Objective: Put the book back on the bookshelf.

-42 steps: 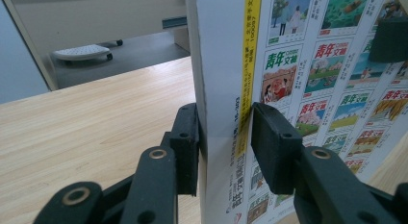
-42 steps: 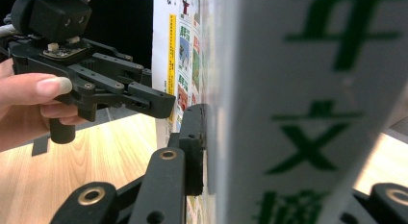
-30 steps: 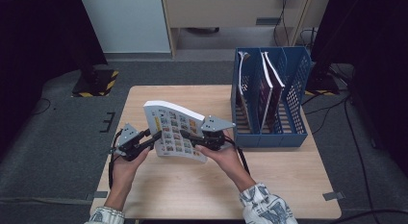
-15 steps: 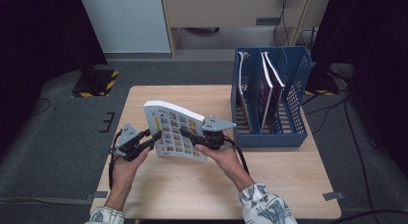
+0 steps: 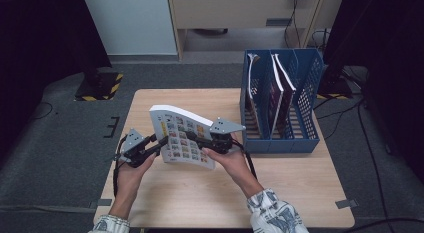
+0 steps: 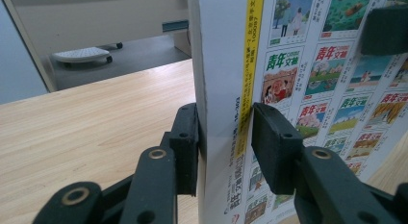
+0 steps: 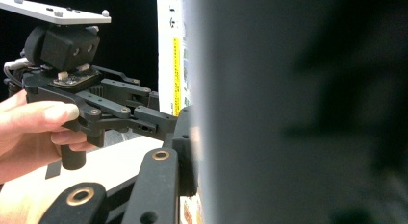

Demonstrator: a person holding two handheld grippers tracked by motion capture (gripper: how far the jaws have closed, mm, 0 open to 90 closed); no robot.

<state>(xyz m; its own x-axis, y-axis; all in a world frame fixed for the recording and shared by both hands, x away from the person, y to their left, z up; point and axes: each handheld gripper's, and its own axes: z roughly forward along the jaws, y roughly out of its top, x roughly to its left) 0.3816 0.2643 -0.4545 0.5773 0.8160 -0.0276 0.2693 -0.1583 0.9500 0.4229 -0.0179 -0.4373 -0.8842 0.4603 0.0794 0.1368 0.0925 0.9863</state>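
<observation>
Left gripper (image 5: 161, 144): jaws clamped on the book's spine edge, 1 pad on each side.
Right gripper (image 5: 194, 138): jaws have just been closing, now gripping the book's opposite edge.
Book (image 5: 182, 138): held tilted above the desk (image 5: 300, 193) between both grippers.
File rack (image 5: 305, 113): blue, at the desk's far right, books standing inside.

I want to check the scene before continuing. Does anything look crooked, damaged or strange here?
Nothing looks damaged or spilled. The thick book is held tilted above the table, clamped by the left gripper at its spine and the right gripper on the opposite side. The books in the blue file rack lean slightly.
</observation>
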